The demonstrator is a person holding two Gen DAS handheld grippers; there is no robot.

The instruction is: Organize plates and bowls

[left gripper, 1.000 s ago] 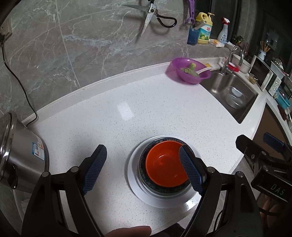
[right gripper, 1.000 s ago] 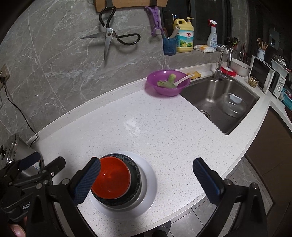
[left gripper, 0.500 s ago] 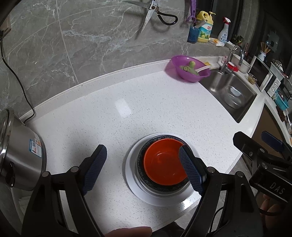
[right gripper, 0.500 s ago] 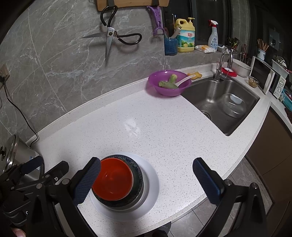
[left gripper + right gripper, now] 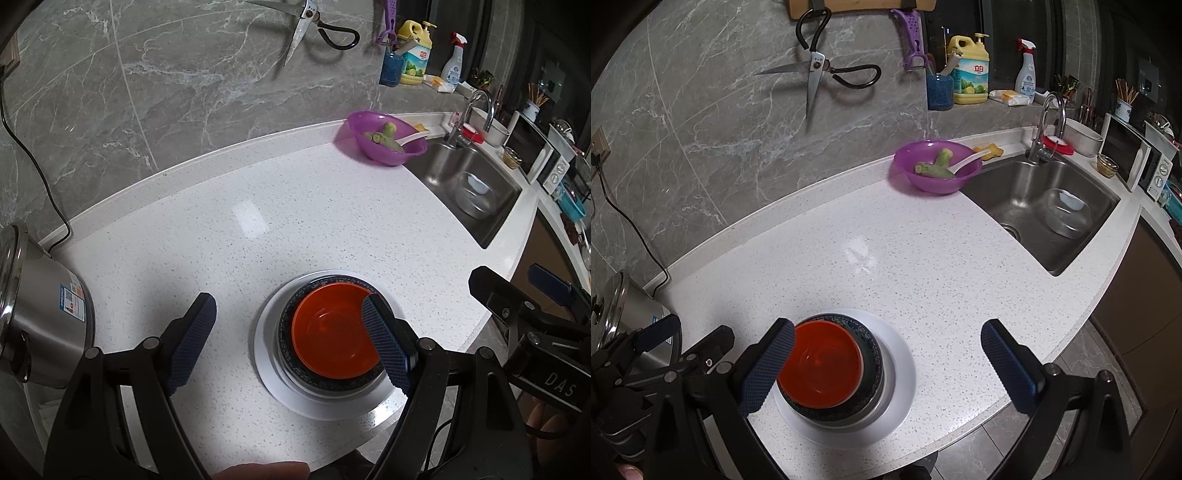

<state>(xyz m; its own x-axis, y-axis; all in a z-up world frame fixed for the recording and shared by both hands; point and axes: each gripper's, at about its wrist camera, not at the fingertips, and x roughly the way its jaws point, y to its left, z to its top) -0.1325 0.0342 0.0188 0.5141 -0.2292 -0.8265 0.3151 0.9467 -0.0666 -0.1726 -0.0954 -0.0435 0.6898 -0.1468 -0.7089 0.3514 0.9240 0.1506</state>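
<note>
The orange bowl sits nested in a dark bowl on a white plate near the surface's front edge. Both the left gripper and right gripper hover with fingers apart, empty. Stacking looks finished; next would probably be withdrawing.

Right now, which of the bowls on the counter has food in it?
The purple bowl beside the sink: it holds green vegetable pieces and a white spoon. The orange bowl stacked by the edge looks empty.
</note>
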